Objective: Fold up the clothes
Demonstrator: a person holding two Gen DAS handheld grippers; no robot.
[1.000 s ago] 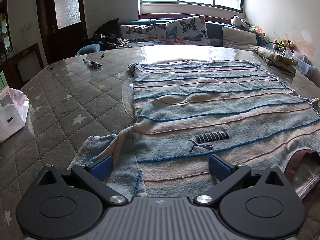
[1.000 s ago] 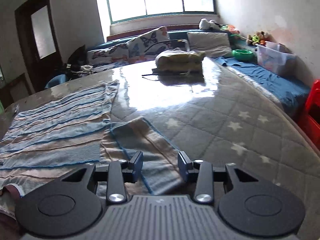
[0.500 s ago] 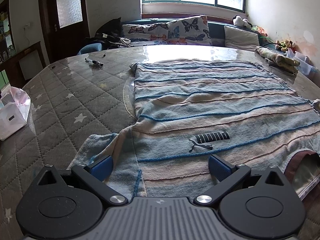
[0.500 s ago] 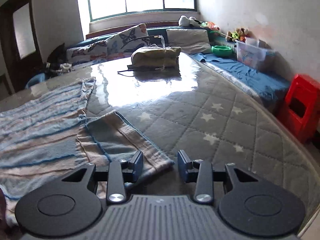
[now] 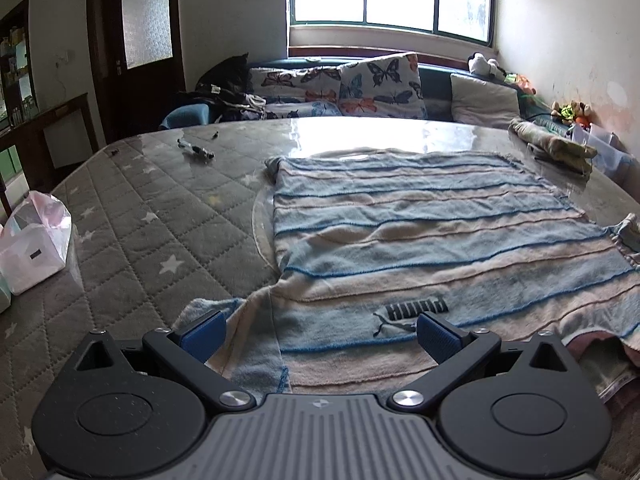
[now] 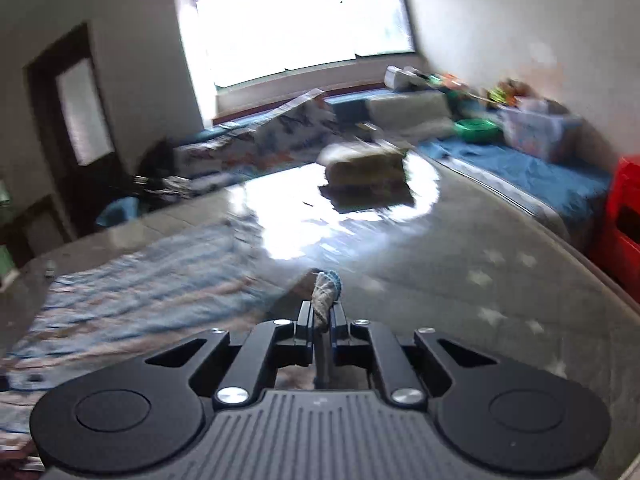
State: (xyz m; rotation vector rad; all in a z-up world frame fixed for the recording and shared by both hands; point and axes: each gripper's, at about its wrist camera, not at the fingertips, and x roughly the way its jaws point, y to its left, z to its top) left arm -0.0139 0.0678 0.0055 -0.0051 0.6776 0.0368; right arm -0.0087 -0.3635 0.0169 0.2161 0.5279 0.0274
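A blue and beige striped T-shirt (image 5: 420,232) with a black logo lies flat on the quilted grey mattress (image 5: 160,216). My left gripper (image 5: 318,334) is open, low over the shirt's near left part, with the left sleeve (image 5: 224,316) by its left finger. In the blurred right wrist view, my right gripper (image 6: 321,316) is shut on the shirt's right sleeve (image 6: 326,292), which bunches up between the fingers above the mattress (image 6: 460,264). The rest of the shirt (image 6: 140,292) spreads to the left.
A white plastic bag (image 5: 32,244) sits at the mattress's left edge. A folded olive garment (image 6: 368,168) lies at the far side, also in the left view (image 5: 552,144). Small items (image 5: 196,150) lie far left. Cushions (image 5: 360,88), a red bin (image 6: 624,220).
My right gripper has shut on the right sleeve and lifted it; its view swung and blurred. The left gripper stayed open and moved slightly.
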